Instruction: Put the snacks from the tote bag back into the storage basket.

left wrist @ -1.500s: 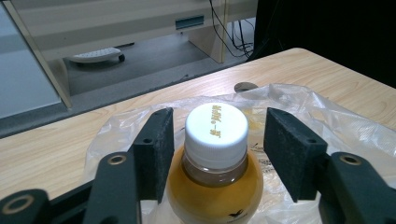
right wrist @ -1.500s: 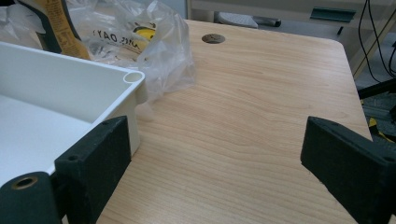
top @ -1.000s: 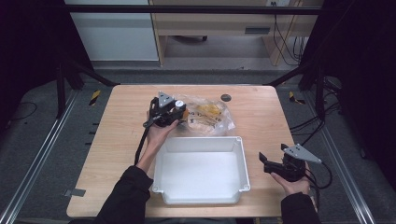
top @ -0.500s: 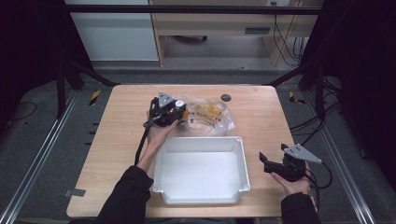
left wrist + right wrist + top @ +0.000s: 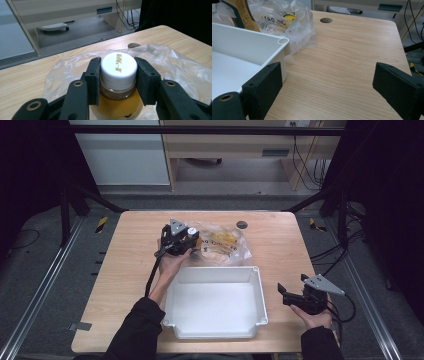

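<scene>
From the high view, the left gripper [image 5: 192,241] sits at the far side of the table [image 5: 120,270], pushed into the left edge of a crumpled clear plastic bag [image 5: 225,245] that lies just beyond the far rim of the white tray [image 5: 260,290]. The tray looks bare inside, so nothing seems to have been moved into it yet. The right gripper [image 5: 283,292] rests near the tray's right wall, at the near right of the table, apart from the bag.

In the left gripper view, the jaws are clamped on the neck and white cap of a bottle [image 5: 119,100] of amber liquid, one pad on each side just touching the cap. The bottle sits on or inside the bag's plastic; I cannot tell which.

In the right gripper view, the jaws are spread wide with nothing but bare table between them, the tray's corner [image 5: 283,41] just beside one jaw.

My guess is the grasp is made, and the lift out of the bag and the carry toward the tray are yet to come.
</scene>
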Tool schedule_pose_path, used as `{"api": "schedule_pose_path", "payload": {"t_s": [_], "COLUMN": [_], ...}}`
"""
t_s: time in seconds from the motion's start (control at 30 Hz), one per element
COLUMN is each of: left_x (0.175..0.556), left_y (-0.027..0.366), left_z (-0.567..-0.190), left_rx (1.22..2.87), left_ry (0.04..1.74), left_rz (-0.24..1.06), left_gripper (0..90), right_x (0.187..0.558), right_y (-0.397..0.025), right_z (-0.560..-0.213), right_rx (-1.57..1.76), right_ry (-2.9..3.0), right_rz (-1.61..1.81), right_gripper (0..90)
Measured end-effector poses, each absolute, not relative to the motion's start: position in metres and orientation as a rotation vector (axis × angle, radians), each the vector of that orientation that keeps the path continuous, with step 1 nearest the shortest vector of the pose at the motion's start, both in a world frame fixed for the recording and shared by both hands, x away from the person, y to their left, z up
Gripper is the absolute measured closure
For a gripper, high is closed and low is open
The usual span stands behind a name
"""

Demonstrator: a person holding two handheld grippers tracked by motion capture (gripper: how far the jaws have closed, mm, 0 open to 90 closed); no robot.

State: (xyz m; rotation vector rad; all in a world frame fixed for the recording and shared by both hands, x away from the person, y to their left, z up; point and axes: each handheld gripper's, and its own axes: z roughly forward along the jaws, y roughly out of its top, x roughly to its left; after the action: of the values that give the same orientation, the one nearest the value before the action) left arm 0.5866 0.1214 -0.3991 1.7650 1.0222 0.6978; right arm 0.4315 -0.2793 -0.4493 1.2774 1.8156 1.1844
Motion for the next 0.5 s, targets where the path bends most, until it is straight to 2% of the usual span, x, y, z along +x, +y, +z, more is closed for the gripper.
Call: {"api": "schedule_pose_path", "payload": {"t_s": [0.5], "left_x": [0.5871], "left_y": [0.1228], "left_z": [-0.3979], "left_rx": [1.742], "left_ry": [1.058], "left_rz": [0.681], "left_gripper": [59.1], "right_x": [0.4318], "right_y": [-0.2798], "right_z": [-0.4497], "right_rx": [1.279], "right_ry": [1.815], "right_rz": [1.184], "right_gripper": [9.5]}}
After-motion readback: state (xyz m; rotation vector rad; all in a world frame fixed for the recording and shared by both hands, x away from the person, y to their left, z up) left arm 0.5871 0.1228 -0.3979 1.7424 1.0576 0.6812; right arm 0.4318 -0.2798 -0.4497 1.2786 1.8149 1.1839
